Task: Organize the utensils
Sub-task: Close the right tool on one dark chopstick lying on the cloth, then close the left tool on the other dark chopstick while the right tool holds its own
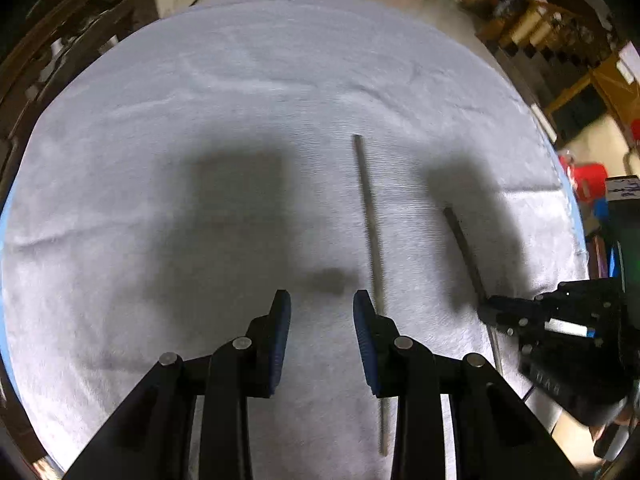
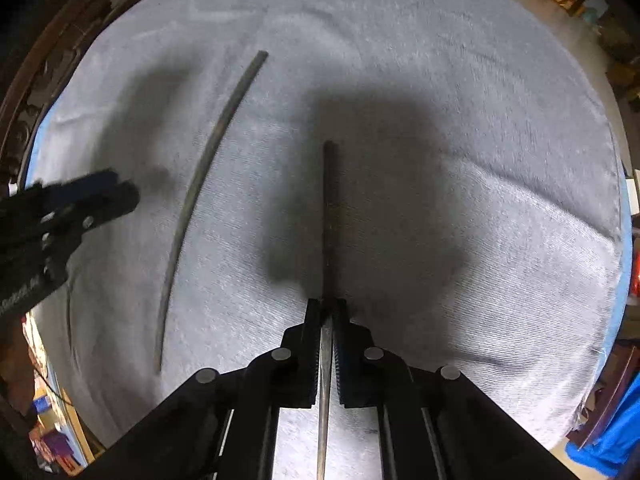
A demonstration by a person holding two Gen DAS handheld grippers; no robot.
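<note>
The held chopstick (image 2: pixel 329 216) runs off the bottom edge. The left claw (image 2: pixel 120 196) is motion-blurred. Background clutter (image 1: pixel 532 28) is too blurred to identify.

Light: overhead, moderately bright on pale cloth (image 1: pixel 280 80) | Shadows: broad, soft-edged dark patches at centre, both views | Glare: mild sheen on cloth folds | Blur: motion smear on rods (image 2: pixel 192 200) and room clutter | Distortion: strong fisheye bowing, black vignette at corners | Focus: background soft

Two chopsticks (image 2: pixel 192 208) (image 2: pixel 329 216), one cloth (image 2: pixel 480 160)
</note>
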